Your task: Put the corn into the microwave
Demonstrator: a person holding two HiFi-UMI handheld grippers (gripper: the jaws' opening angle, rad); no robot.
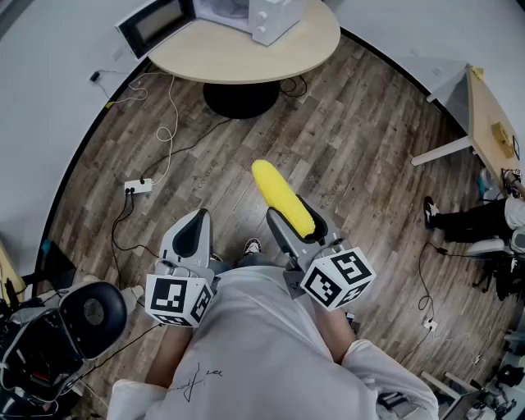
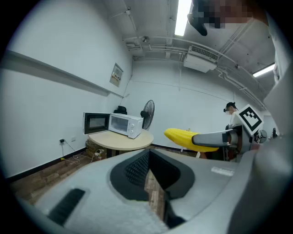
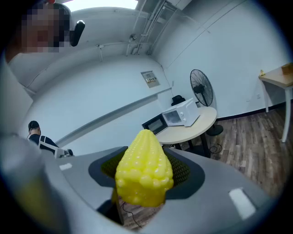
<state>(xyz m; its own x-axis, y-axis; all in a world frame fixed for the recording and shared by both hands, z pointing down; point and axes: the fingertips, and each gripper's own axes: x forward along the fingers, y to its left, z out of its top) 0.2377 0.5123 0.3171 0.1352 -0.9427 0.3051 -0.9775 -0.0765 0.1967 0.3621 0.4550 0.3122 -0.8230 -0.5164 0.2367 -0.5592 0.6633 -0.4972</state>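
**Corn gripped in the right claw, well short of the open microwave**

Read from left to right.

The door of the microwave hangs swung out to that oven's left. The cavity is therefore exposed, and nothing appears to need unlatching before loading. The microwave stands on a round pale surface, with a pedestal fan just behind it.

The left claw hangs over the wooden floor, well apart from the microwave and on the wearer's side of it. Its jaws are drawn together to a thin slit with nothing between them. It is probably kept free for the door once the oven is loaded.

The right claw is just beside the left one and equally far from the microwave. It is clamped on the corn, with the pads pressing the cob's rear part. The cob lies lengthwise along the jaws, and its rounded yellow front end juts out ahead toward the microwave. Held this way it would likely enter the opening end first, before the claw does.

The corn is thus in the air over the floor and not yet inside the oven. By this reading only the grasp is done. The walk to the microwave, the reach into the cavity and the release all remain.
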